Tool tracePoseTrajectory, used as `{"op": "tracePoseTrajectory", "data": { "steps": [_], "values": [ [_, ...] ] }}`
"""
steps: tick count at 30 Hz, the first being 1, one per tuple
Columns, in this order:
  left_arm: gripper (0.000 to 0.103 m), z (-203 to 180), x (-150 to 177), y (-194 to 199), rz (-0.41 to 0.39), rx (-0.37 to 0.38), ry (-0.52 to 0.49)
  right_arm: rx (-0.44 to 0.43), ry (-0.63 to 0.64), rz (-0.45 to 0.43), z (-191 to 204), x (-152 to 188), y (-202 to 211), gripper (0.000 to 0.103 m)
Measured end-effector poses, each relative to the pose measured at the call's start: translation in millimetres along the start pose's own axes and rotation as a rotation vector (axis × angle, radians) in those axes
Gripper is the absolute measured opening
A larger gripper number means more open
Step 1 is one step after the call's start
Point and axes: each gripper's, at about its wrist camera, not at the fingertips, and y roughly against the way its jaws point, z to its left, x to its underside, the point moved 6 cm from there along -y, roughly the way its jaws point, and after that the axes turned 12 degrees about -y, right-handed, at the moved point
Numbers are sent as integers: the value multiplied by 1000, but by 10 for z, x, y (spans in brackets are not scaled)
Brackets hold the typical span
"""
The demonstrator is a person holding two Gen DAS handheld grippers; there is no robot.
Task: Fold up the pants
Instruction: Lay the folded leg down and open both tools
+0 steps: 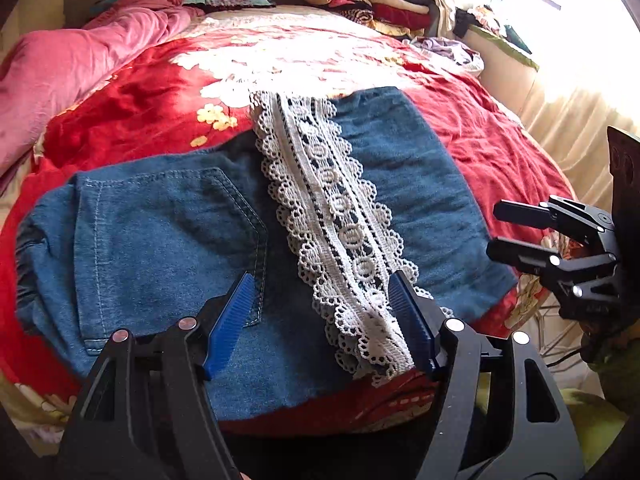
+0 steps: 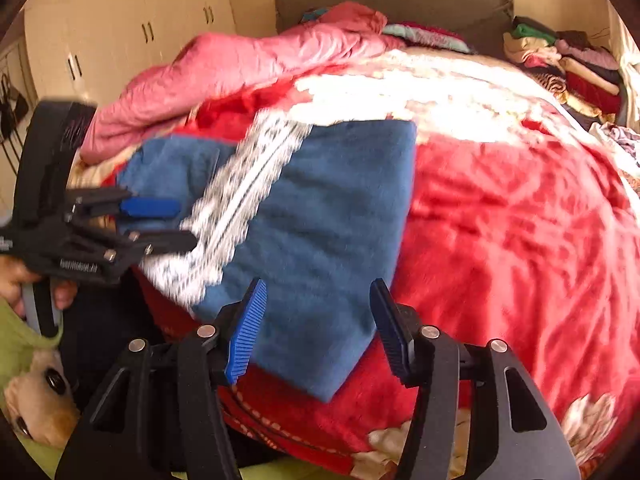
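The denim pants (image 1: 168, 232) lie folded on the red floral blanket (image 1: 132, 96) near the bed's near edge, back pocket up on the left and a white lace trim strip (image 1: 336, 216) running diagonally from the far edge down to the near edge. The fold's near edge stops just short of the blanket's border, where a narrow band of red shows below the denim. The left gripper (image 1: 328, 320) hovers over that near edge with its jaws released and apart; the near end of the lace lies between the blue pads (image 1: 232, 320), the right-hand pad just beside the lace, neither visibly pinching cloth. The right gripper (image 2: 316, 328) hangs over the pants' near right corner, jaws likewise spread, with the denim corner (image 2: 320, 360) between them but not gripped. To the right of the pants the blanket is bare and wide all the way to the bed's side. Behind the pants lies sunlit blanket, then a rumpled pink quilt (image 1: 80, 52) at the far left and a stack of folded clothes (image 1: 368, 0) at the far right corner. Cream wardrobe doors (image 2: 120, 28) stand beyond the bed's left side.
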Motion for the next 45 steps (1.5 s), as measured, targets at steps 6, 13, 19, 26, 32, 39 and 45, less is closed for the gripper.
{"op": "tracePoseTrajectory", "data": {
  "steps": [6, 13, 19, 26, 32, 39, 45],
  "values": [
    [62, -257, -129, 134, -64, 35, -91, -2, 64, -31, 49, -558, -149, 53],
    [62, -379, -65, -70, 6, 60, -117, 15, 92, 48, 63, -1009, -757, 53],
    [62, -282, 49, -224, 67, 76, -70, 91, 61, 119, -164, -1070, -1153, 53],
    [63, -245, 83, -253, 74, 101, -36, 94, 13, 127, -308, -1013, -1315, 53],
    [64, -212, 41, -140, 36, 91, -25, 42, -43, 80, -274, -1083, -1092, 62],
    [69, -158, 6, -28, 12, 69, -14, 37, -66, 25, -274, -1076, -741, 74],
    [74, -111, -48, 78, -6, 52, -5, 37, -76, -20, -266, -1058, -513, 82]
  ]
}}
